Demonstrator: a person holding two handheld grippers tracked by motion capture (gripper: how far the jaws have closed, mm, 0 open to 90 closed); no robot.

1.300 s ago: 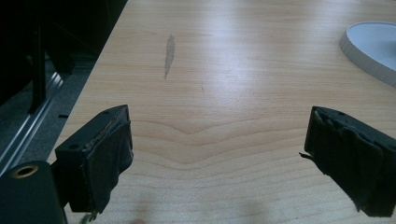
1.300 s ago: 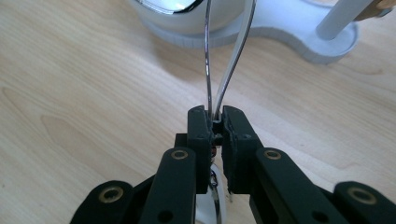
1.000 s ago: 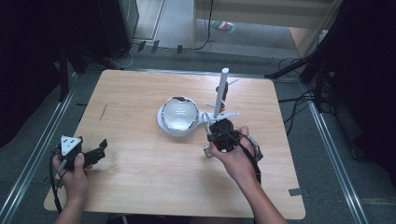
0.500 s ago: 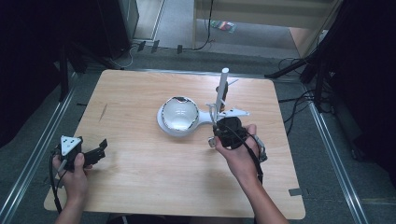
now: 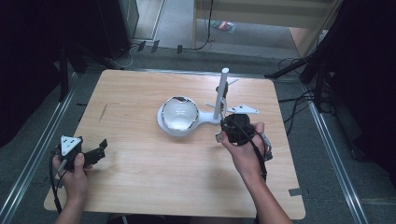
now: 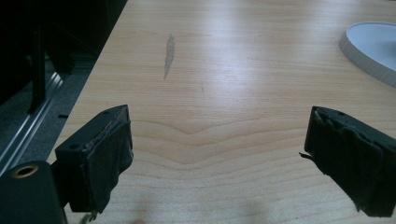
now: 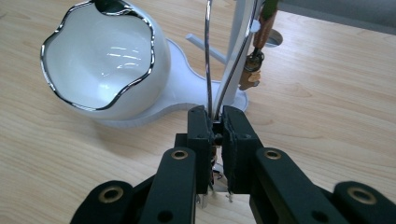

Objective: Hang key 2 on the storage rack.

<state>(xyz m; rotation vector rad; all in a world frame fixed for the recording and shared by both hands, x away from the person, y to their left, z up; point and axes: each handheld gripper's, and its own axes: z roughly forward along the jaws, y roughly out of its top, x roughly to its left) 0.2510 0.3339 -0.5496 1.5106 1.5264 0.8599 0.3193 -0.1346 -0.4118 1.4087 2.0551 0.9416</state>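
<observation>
Right tool (image 7: 214, 122), held low beside the white stand (image 7: 236, 51), pinches a thin silver chain (image 7: 207, 56).

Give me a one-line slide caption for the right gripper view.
Right tongs shut on a thin silver wire loop beside a white bowl and white stand.

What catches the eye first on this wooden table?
A glossy white bowl with a wavy silver rim sits mid-table on a white stand whose upright white post rises beside it. Just right of it, the right gripper pinches a thin silvery wire loop, while the left gripper waits open near the table's left edge.
</observation>
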